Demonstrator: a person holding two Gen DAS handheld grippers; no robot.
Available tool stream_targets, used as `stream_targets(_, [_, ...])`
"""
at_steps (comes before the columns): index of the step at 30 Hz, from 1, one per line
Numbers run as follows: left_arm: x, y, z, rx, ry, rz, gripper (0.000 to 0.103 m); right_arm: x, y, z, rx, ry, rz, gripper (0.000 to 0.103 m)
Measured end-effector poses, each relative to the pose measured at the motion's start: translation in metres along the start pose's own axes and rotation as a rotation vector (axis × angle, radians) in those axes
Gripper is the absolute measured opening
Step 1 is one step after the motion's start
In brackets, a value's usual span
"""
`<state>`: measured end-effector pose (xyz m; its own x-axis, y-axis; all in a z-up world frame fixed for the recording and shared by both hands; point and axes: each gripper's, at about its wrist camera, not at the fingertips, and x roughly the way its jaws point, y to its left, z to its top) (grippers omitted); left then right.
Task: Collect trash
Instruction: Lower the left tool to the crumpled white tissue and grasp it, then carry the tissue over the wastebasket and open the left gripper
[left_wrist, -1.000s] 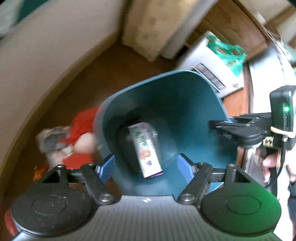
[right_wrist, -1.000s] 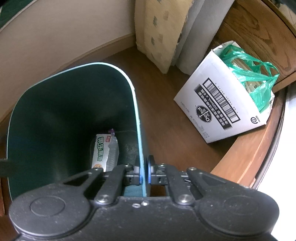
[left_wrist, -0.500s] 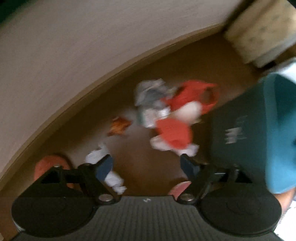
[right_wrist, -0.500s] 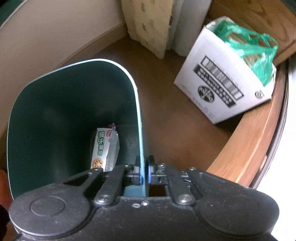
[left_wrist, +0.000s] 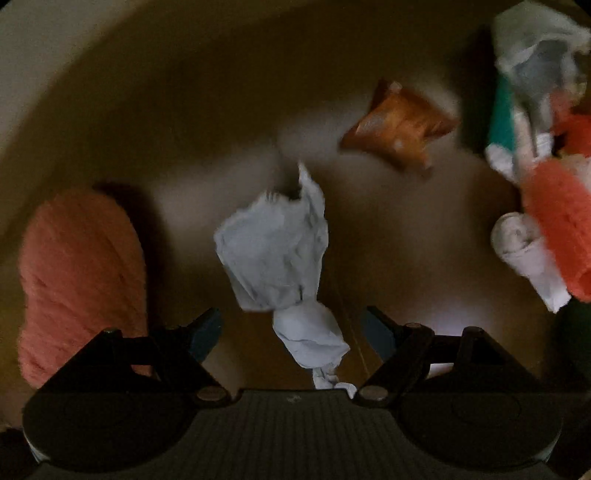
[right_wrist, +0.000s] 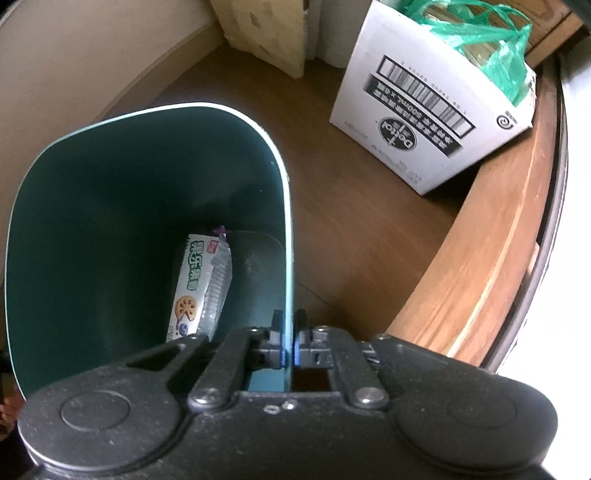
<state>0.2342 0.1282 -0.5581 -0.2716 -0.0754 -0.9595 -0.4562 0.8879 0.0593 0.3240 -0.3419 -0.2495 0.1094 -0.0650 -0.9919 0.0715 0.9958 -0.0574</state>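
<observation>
Claw (right_wrist: 288, 334) pinches one bin (right_wrist: 110, 206) holding one wrapper (right_wrist: 201, 284).

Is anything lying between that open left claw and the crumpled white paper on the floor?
Nothing visible. The crumpled white paper wad lies straight ahead of the open left gripper, bare brown floor around it; the orange wrapper lies beyond.

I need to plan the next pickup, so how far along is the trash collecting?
Done: one snack packet lies in the bin. In hand: the right tongs pinch the bin's rim; the open left tongs straddle a crumpled white paper, not gripping it. Left: that paper, an orange wrapper and a pile on the floor.
</observation>
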Motion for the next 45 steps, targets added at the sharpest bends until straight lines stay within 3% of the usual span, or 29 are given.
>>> stream_targets(5, [0.018, 0.005, -0.006, -0.016, 0.030, -0.004, 0.078, 0.004, 0.000, -0.002, 0.021, 0.015, -0.013, 0.003])
stream_targets(7, [0.021, 0.004, -0.007, -0.015, 0.035, -0.007, 0.056, 0.005, 0.000, -0.002, 0.022, 0.015, -0.015, 0.002])
stream_targets(9, [0.021, 0.002, -0.008, 0.001, 0.041, 0.004, 0.042, 0.005, 0.001, -0.003, 0.022, 0.010, -0.018, 0.002])
stream_targets(14, [0.000, -0.004, -0.011, 0.050, -0.017, 0.047, 0.041, 0.002, 0.003, -0.004, 0.014, -0.016, -0.011, 0.002])
stream_targets(19, [-0.046, -0.008, -0.023, 0.071, -0.059, 0.010, 0.041, 0.001, 0.007, -0.001, -0.015, -0.048, -0.019, 0.002])
stream_targets(27, [-0.164, -0.037, -0.058, 0.182, -0.203, -0.103, 0.041, -0.006, 0.017, -0.003, -0.054, -0.097, -0.014, 0.003])
stream_targets(37, [-0.301, -0.127, -0.107, 0.359, -0.383, -0.267, 0.041, -0.013, 0.026, -0.011, -0.113, -0.122, -0.020, 0.004])
stream_targets(41, [-0.328, -0.174, -0.121, 0.468, -0.416, -0.304, 0.041, -0.015, 0.030, -0.014, -0.142, -0.154, -0.025, 0.004])
stream_targets(45, [-0.324, -0.227, -0.131, 0.582, -0.423, -0.290, 0.041, -0.015, 0.031, -0.015, -0.153, -0.179, -0.013, 0.004])
